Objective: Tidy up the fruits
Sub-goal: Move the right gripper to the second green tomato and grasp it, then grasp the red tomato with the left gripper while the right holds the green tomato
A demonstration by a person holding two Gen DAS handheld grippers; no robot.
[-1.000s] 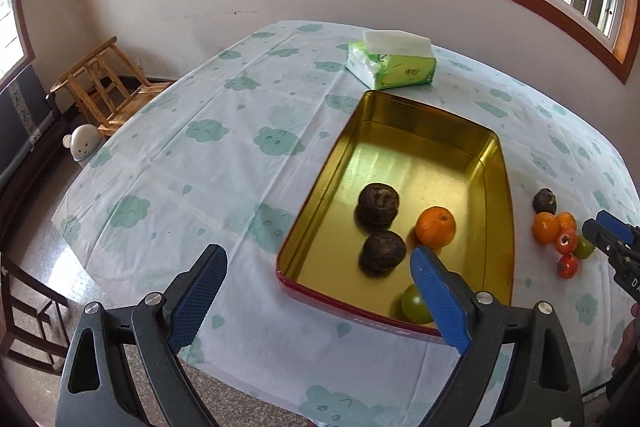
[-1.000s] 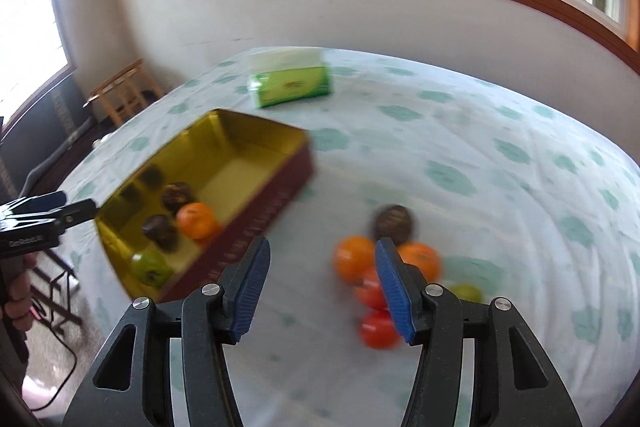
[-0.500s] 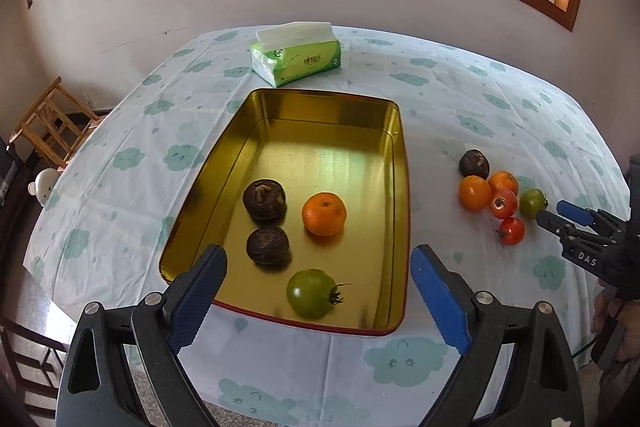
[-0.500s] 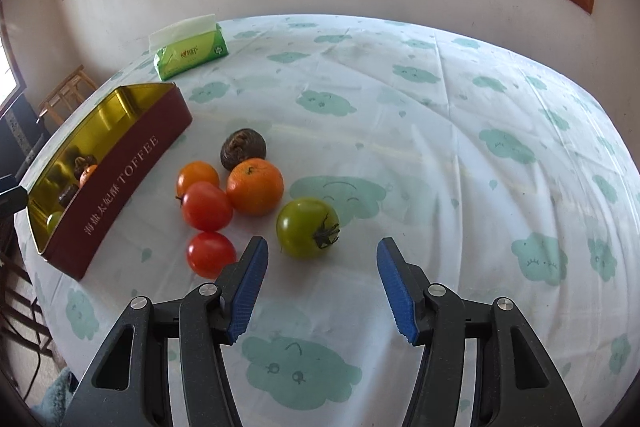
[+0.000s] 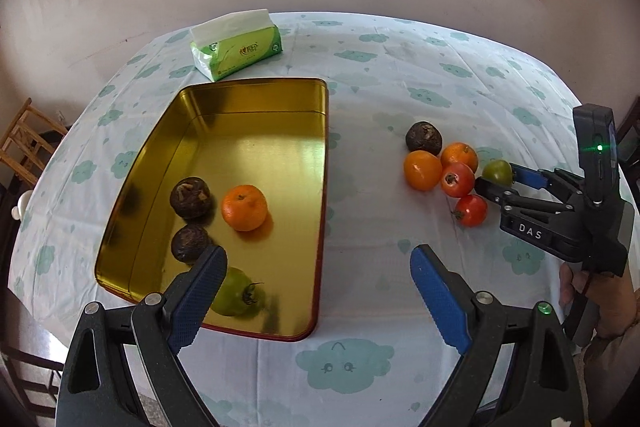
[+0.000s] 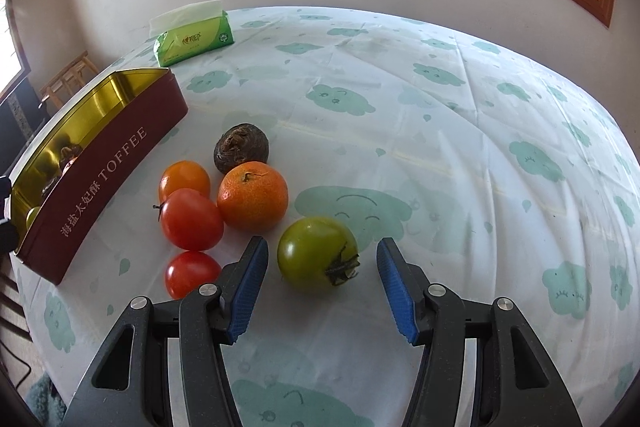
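Right gripper (image 6: 320,281) open, empty, straddling green tomato (image 6: 317,253) lower centre of frame on worktop (image 6: 440,131); pads not touching. Centre fruit btwn pads, squeeze gently, avoid red tomato (image 6: 192,273) at left. Left gripper (image 5: 316,291) wide, empty, above tin (image 5: 256,147).

A green tomato (image 6: 317,253) with its dried stem turned toward the camera lies on the cloth at the 5 o'clock edge of a loose cluster: a mandarin (image 6: 253,195) just at its 10 o'clock, a dark brown wrinkled fruit (image 6: 241,148) at the cluster's 12 o'clock, an orange tomato (image 6: 184,181) and two red tomatoes (image 6: 191,219) (image 6: 191,273) toward 8 o'clock. Well apart, the open gold-lined toffee tin (image 5: 256,143) holds two dark brown fruits (image 5: 191,197) (image 5: 188,242) at its 8 o'clock side, an orange mandarin (image 5: 244,207) near the middle and a green tomato (image 5: 236,293) at 6 o'clock
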